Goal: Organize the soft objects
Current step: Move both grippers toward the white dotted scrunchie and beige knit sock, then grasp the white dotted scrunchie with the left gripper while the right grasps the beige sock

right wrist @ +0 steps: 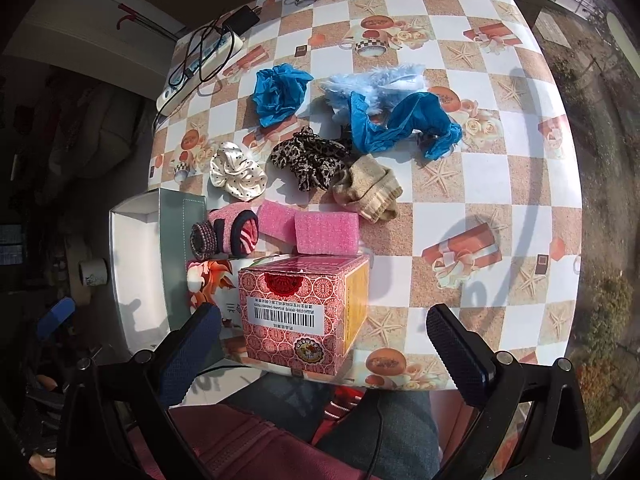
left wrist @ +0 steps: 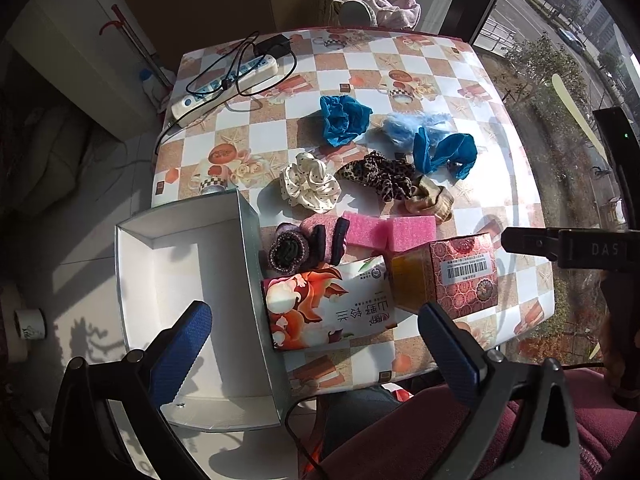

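Soft things lie on the checkered table (left wrist: 360, 60): a cream dotted scrunchie (left wrist: 308, 186) (right wrist: 238, 172), a leopard scrunchie (left wrist: 380, 174) (right wrist: 310, 158), a beige sock (left wrist: 430, 200) (right wrist: 370, 192), two pink sponges (left wrist: 390, 230) (right wrist: 316, 228), a pink rolled sock with a beaded band (left wrist: 308, 244) (right wrist: 228, 234), blue crumpled covers (left wrist: 344, 118) (right wrist: 280, 92) and a pale blue fluffy piece (right wrist: 372, 80). An empty white box (left wrist: 180, 292) (right wrist: 136, 264) stands at the table's left front. My left gripper (left wrist: 316, 344) is open above the box edge. My right gripper (right wrist: 320, 340) is open before the red carton (right wrist: 304, 312).
A flowered tissue pack (left wrist: 320, 308) lies beside the red carton (left wrist: 460, 276). A power strip with cables (left wrist: 224, 84) lies at the far left of the table. A chair with pink cloth (left wrist: 372, 4) stands behind the table. A window is on the right.
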Available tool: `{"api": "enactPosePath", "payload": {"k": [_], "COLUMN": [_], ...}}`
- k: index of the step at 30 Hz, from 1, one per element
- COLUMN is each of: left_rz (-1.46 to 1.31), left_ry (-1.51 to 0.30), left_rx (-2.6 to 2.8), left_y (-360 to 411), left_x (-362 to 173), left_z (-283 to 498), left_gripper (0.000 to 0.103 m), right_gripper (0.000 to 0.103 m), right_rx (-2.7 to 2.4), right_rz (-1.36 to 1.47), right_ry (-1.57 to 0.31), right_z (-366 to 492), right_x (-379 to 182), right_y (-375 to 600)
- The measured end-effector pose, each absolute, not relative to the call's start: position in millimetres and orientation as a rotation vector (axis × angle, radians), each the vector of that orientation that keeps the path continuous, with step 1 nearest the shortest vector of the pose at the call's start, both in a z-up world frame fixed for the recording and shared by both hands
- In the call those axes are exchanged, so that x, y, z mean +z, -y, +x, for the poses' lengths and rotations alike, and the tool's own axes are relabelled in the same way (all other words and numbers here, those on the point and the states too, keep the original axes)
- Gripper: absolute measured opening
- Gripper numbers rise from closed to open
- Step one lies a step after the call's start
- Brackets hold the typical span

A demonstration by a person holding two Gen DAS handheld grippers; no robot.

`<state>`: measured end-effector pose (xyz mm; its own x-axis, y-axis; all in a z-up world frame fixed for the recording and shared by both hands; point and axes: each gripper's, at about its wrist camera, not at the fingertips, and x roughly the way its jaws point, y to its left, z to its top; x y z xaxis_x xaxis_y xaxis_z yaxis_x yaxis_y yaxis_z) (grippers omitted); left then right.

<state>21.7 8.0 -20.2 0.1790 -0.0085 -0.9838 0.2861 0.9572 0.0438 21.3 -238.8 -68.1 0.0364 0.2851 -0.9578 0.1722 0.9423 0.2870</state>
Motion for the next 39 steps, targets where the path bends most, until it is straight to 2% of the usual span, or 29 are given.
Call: {"api": "enactPosePath", "payload": {"k": [5, 20, 29, 39], "left_rz": [0.232, 0.179, 0.209, 0.212], "left_ry": [-1.385, -1.506, -1.640, -1.656], "left_rx": [-0.207, -0.301, -0.235, -0.257], "left_y": [-13, 29, 31, 45], "left_x": [-35, -126, -184, -204], "left_z": [45, 153, 186, 199], "left_gripper": [0.103, 0.103, 0.103, 0.103], "right_gripper": [0.103, 0.103, 0.103, 0.103], "right_rx": [0.056, -0.186, -0.187, -0.101], "right_rz": [0.441, 0.553, 0.512, 0.403], "right_ry": [-1.515, -1.650, -1.637, -1.690], "right_z": [16, -6, 26, 91], "right_x": [-78, -123, -132, -184], "right_y": [251, 301, 314, 287]}}
